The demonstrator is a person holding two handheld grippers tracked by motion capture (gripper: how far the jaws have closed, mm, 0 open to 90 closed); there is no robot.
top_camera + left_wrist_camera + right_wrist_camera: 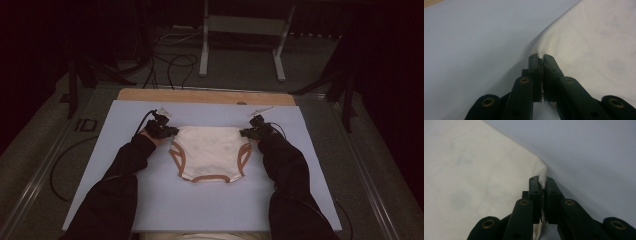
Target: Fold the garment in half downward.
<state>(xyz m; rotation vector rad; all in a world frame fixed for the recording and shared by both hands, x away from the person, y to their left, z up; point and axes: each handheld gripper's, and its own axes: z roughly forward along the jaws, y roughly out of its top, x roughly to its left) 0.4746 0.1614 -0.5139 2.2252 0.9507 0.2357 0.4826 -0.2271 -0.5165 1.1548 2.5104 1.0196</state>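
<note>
While both grippers pinch the top corners, the cream underwear [209, 150] with brown leg trim lies flat and face-up on the pale blue mat [150, 200], waistband at the far side, crotch toward me. Left gripper [172, 131]: jaws clamped narrow on the left waistband corner; the left gripper view shows a small tuft of cloth [541, 54] squeezed between the pads. Right gripper [245, 133]: same, closed tight on the right corner, fabric edge [543, 178] caught between the pads.

My read: the step in hand is laying or folding the garment from the waistband. To do it well I would keep both pinches firm, move the two hands together at equal height, and hold light outward tension so the waistband stays straight. Uneven lift would likely skew the fold. Grip is shallow on both sides; a hard tug could slip it.
</note>
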